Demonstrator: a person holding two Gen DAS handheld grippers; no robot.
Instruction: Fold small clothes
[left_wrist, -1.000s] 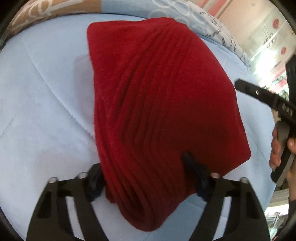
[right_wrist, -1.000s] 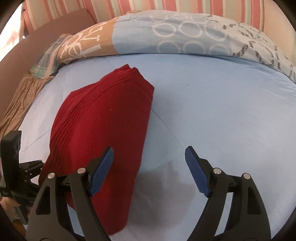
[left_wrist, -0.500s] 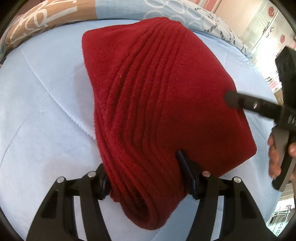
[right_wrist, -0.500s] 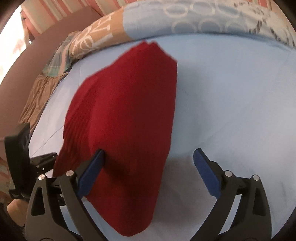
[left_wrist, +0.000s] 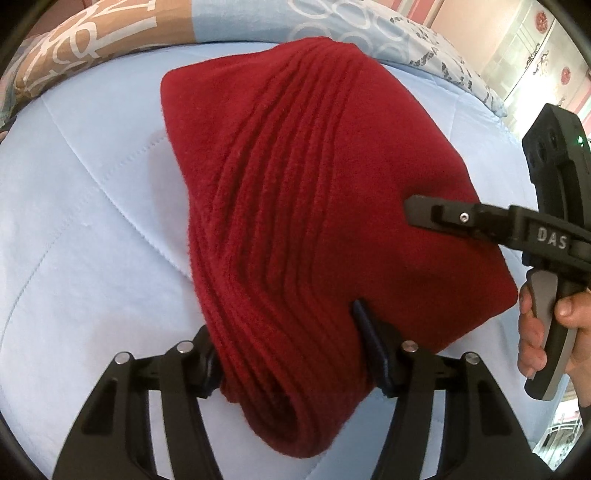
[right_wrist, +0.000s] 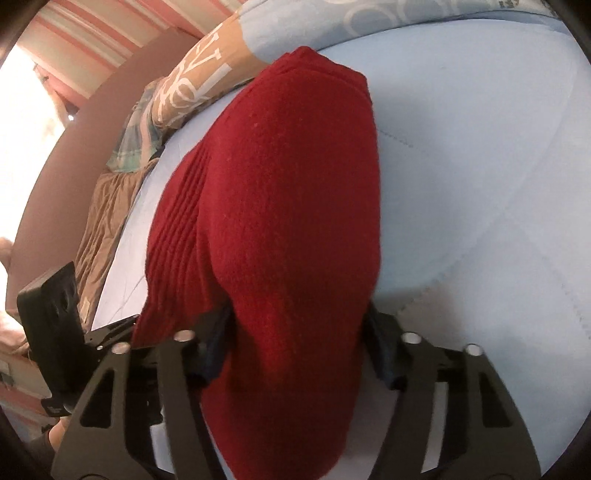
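now both jaws are closing on the near end of the folded red knit (left_wrist: 314, 192) lying on the blue bed (left_wrist: 92, 221): left hand-held gripper (left_wrist: 291, 354) and right hand-held gripper (right_wrist: 299, 350) should pinch every layer evenly before lifting.

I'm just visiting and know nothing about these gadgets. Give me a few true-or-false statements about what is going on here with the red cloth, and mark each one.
1. The red knitted garment lies on a light blue quilt. True.
2. The left gripper hovers over bare quilt with nothing between its jaws. False: a folded end of the garment sits between them as they close.
3. The right gripper has red fabric between its jaws. True.
4. The garment is spread out in one flat layer. False: it is folded thick.
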